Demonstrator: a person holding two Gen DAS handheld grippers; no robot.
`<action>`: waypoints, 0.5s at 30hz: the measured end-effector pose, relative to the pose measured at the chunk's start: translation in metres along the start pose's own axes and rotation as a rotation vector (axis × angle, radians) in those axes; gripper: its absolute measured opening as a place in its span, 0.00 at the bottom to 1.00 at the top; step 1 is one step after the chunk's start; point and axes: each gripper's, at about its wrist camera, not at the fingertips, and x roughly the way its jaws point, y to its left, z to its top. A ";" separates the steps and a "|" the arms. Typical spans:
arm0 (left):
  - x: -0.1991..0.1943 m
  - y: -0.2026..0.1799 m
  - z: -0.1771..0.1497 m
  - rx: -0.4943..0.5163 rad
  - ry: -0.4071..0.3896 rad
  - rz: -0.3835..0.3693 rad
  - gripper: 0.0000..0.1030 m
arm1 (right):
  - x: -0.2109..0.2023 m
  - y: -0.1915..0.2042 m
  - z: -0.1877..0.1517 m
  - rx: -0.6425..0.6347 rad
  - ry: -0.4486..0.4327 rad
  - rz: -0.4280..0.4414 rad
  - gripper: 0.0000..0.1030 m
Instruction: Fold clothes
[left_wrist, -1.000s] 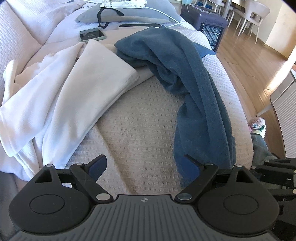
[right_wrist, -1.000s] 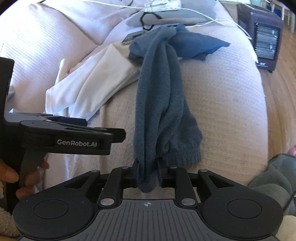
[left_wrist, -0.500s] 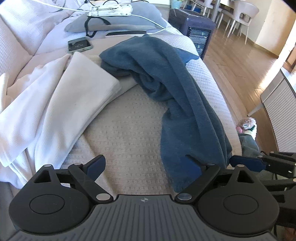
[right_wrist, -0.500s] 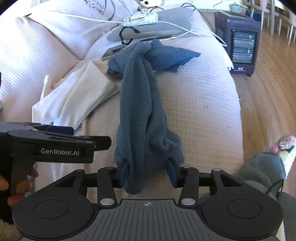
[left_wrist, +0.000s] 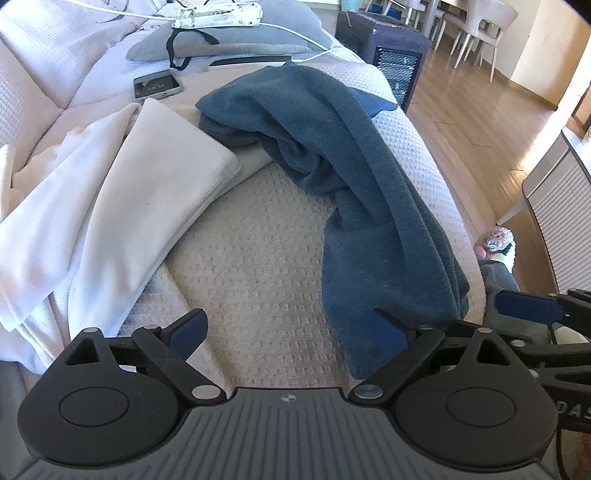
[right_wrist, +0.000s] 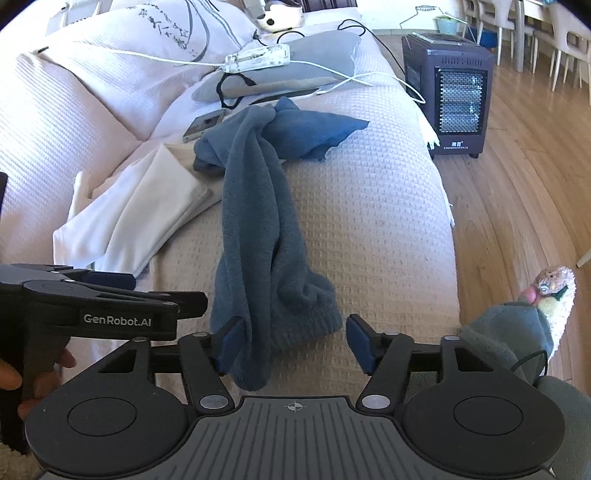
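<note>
Right wrist view shows the sofa (right_wrist: 369, 206), draped in a pale waffle-weave cover, filling the ground ahead of both sets of jaws. On it, running away from the right gripper (right_wrist: 291, 341), lies the blue garment (right_wrist: 258, 221), bunched into a long rope with a flatter flap spread at its far end. Its near end sits between the right jaws, which are opening; the cloth brushes the left pad, while the right pad stands clear of it, so nothing is clamped. Beyond the left jaw, off to that side, lies the white cloth (right_wrist: 147, 214), creased over itself but loose and rumpled at its edges.

From the left wrist view, the left gripper (left_wrist: 291, 328) has its jaws opening too, spread wide with only bare cover between them. The blue garment (left_wrist: 369, 192) lies ahead and to the right, its near end just beside the right pad; I cannot tell whether they touch. The white cloth (left_wrist: 129, 206) lies ahead to the left.

Farther out past the jaws sit a grey cushion (right_wrist: 295, 70), a dark heater (right_wrist: 448, 92) on the wooden floor, and a phone (right_wrist: 203, 125) near the garment's far end.

Judging by how things lie, the folding has barely begun: the blue garment is twisted rather than laid flat, so it needs spreading before any fold, and the white cloth looks only roughly doubled.
</note>
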 end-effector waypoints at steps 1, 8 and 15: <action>0.001 0.001 0.000 -0.004 0.002 0.002 0.93 | -0.001 0.000 0.000 -0.002 -0.004 -0.004 0.65; 0.001 -0.005 0.002 0.017 -0.004 0.012 0.93 | -0.008 -0.009 0.000 0.036 -0.025 -0.032 0.67; -0.005 -0.013 0.005 0.039 -0.031 0.018 0.96 | -0.010 -0.021 -0.006 0.087 -0.022 -0.050 0.68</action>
